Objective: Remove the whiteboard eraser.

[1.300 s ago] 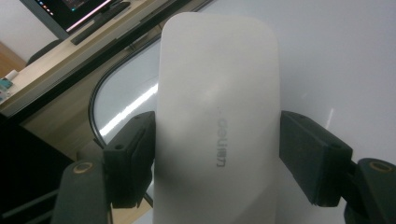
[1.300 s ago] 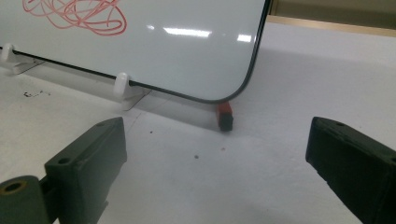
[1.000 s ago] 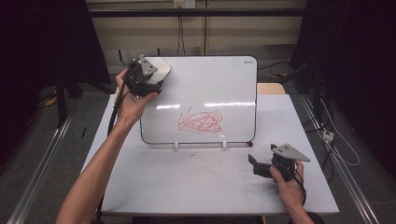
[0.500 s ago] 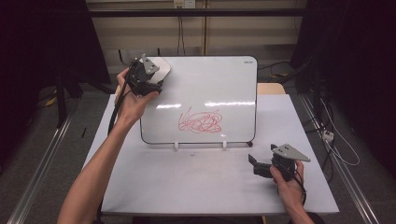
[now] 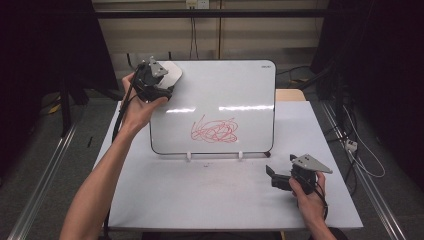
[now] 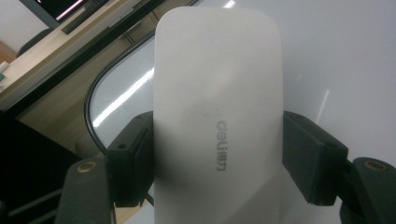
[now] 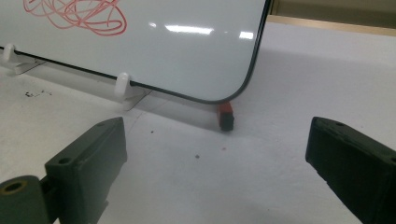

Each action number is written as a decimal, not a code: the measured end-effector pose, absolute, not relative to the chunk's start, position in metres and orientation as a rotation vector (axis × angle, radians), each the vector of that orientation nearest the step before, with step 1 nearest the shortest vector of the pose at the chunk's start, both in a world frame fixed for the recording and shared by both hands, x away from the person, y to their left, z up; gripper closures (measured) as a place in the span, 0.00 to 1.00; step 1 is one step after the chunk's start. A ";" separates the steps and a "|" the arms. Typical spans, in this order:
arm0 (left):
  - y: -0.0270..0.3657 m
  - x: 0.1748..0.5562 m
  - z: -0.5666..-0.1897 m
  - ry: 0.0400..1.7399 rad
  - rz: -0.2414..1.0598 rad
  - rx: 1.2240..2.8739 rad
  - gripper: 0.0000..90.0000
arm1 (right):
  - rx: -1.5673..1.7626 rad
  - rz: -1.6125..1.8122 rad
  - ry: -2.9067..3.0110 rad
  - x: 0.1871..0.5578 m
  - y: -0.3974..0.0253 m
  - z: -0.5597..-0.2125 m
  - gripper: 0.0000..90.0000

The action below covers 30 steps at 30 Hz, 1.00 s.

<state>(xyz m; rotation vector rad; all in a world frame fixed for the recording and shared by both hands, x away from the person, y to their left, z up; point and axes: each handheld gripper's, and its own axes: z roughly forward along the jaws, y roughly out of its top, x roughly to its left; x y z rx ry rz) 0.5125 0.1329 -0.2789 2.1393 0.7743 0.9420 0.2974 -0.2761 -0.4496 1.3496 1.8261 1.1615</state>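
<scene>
Overhead light leaves bright glare streaks across the whiteboard (image 5: pixel 220 107) and lights the desk (image 5: pixel 200 195) evenly; the surroundings fall dark. The eraser (image 6: pixel 217 121) close-up looks soft and washed out; the near fingers (image 7: pixel 88 158) blur.

Whiteboard (image 5: pixel 220 95) propped upright on table (image 5: pixel 200 200), toward far side, on two small feet (image 5: pixel 189 156) at lower edge; scribble (image 5: pixel 215 130) on board's lower middle; eraser (image 5: pixel 170 75) against board's upper left corner, between jaws of left gripper (image 5: pixel 155 80); right gripper (image 5: pixel 287 177) on table near front right, before board's lower right corner, apart from it; small marker (image 7: pixel 225 115) on table just under that corner.
</scene>
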 end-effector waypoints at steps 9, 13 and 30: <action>0.147 0.513 -0.272 0.810 0.831 2.088 0.35 | 1.351 1.158 1.827 0.298 -0.276 -0.450 0.06; 0.150 0.503 -0.264 0.785 0.837 2.063 0.35 | 1.351 1.157 1.826 0.298 -0.276 -0.450 0.06; 0.161 0.476 -0.273 0.790 0.825 1.979 0.35 | 1.357 1.167 1.809 0.298 -0.276 -0.449 0.06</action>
